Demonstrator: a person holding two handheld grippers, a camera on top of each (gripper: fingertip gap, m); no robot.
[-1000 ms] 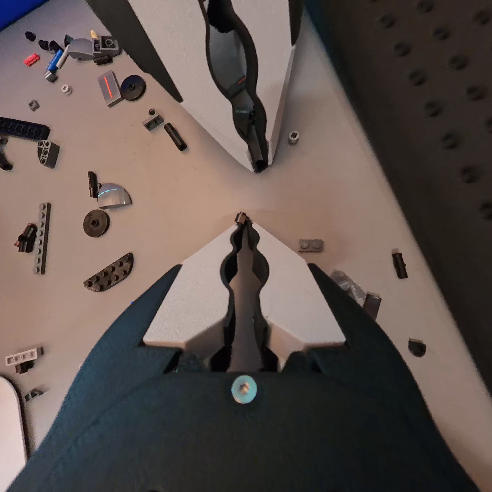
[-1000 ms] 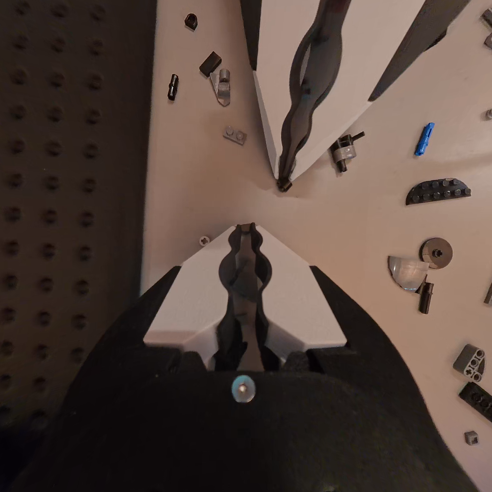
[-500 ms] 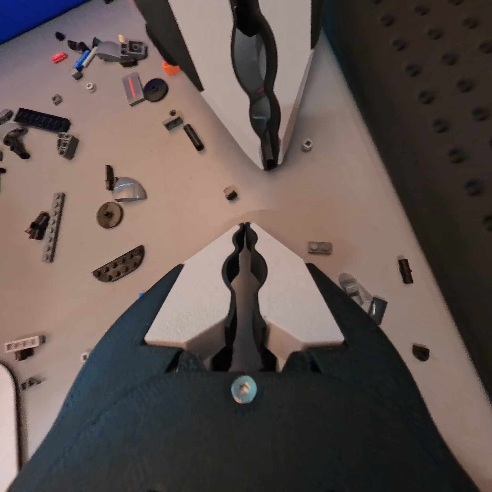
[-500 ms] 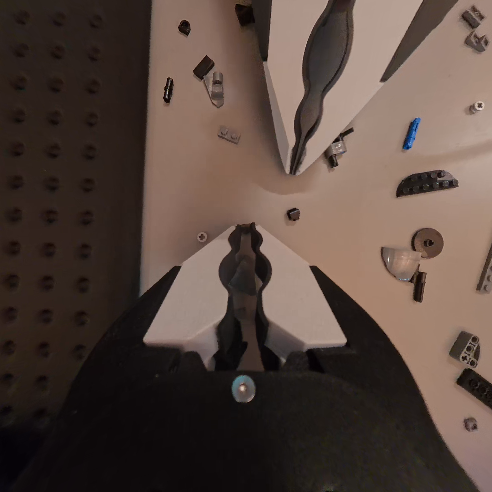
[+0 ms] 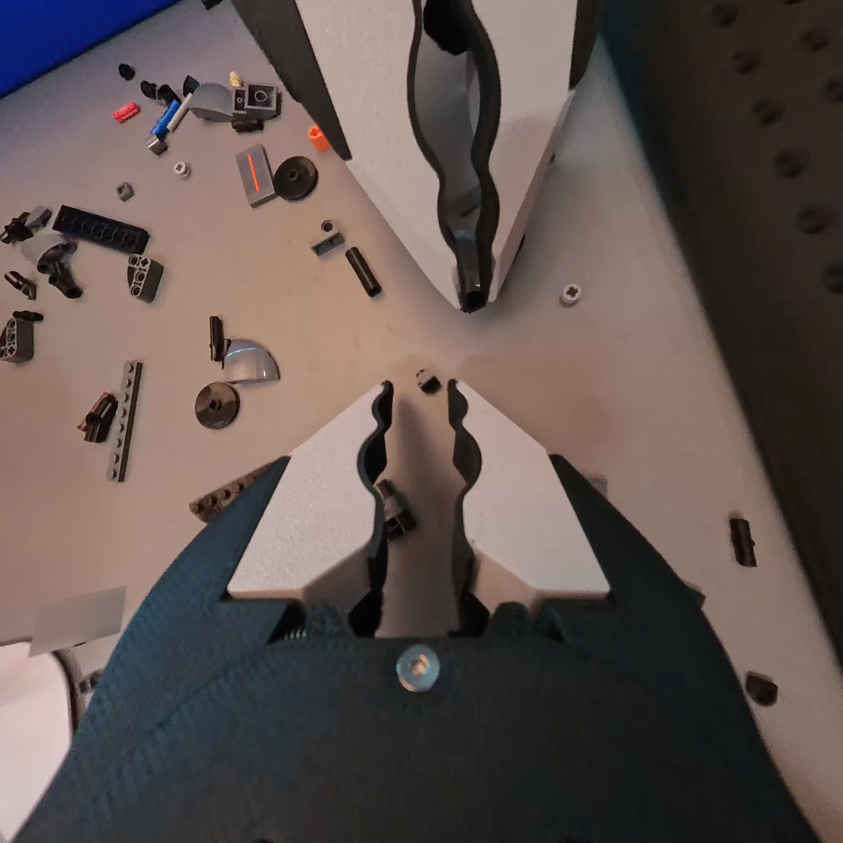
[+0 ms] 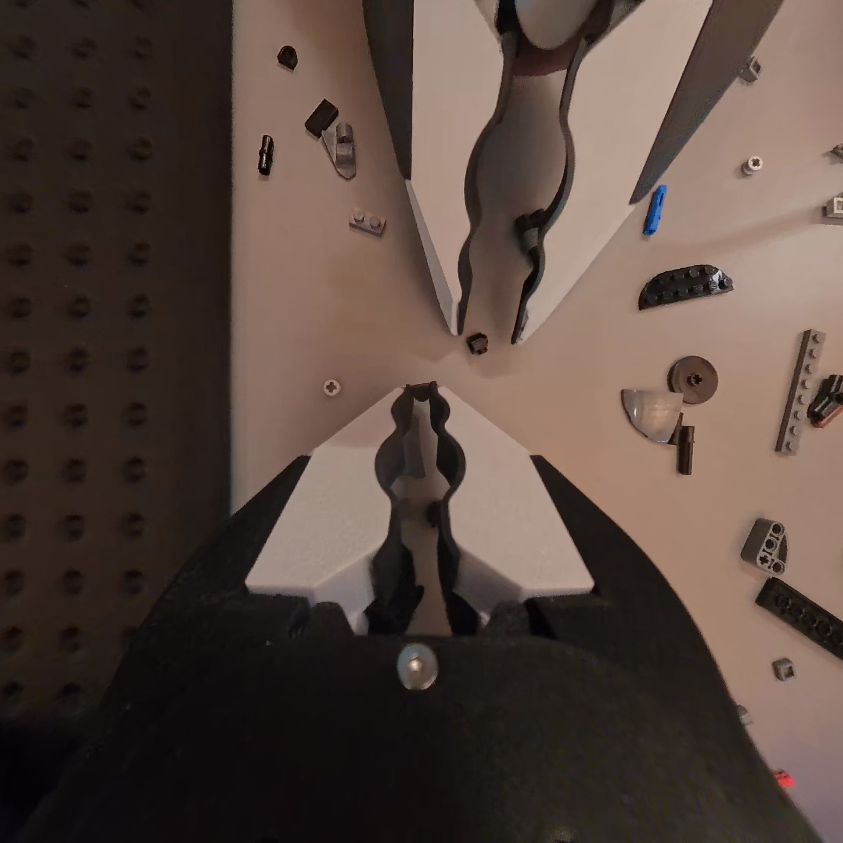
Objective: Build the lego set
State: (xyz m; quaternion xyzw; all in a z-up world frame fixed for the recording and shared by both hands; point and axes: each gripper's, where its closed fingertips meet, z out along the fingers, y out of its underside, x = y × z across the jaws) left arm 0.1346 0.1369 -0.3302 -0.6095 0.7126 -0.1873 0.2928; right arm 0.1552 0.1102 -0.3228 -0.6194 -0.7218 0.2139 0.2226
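My left gripper (image 5: 419,387) is open, low over the pale table. A small black Lego piece (image 5: 428,381) lies on the table between its fingertips; in the right wrist view this piece (image 6: 476,343) lies just in front of the left gripper (image 6: 488,334). A grey-and-black pin piece (image 5: 394,506) lies on the table under the left finger. My right gripper (image 6: 419,390) faces the left one and is shut on a small dark piece (image 6: 420,391) at its tips. The left wrist view shows the right gripper (image 5: 474,301) from the front, a short way off.
A dark studded baseplate (image 5: 752,228) borders the table; it also shows in the right wrist view (image 6: 91,319). Several loose pieces lie around: a long grey plate (image 5: 124,419), a black half-round plate (image 6: 684,285), a grey two-stud plate (image 6: 367,223), a round stud (image 5: 571,293). Both grippers' tips are close together, under 4 cm apart. Between my right fingertips and the round stud (image 5: 571,293) there is roughly 4 centimeters.
The left gripper held the small black piece at its tips, the piece then lay on the table, and the jaws have now opened around it. The right gripper stays shut.
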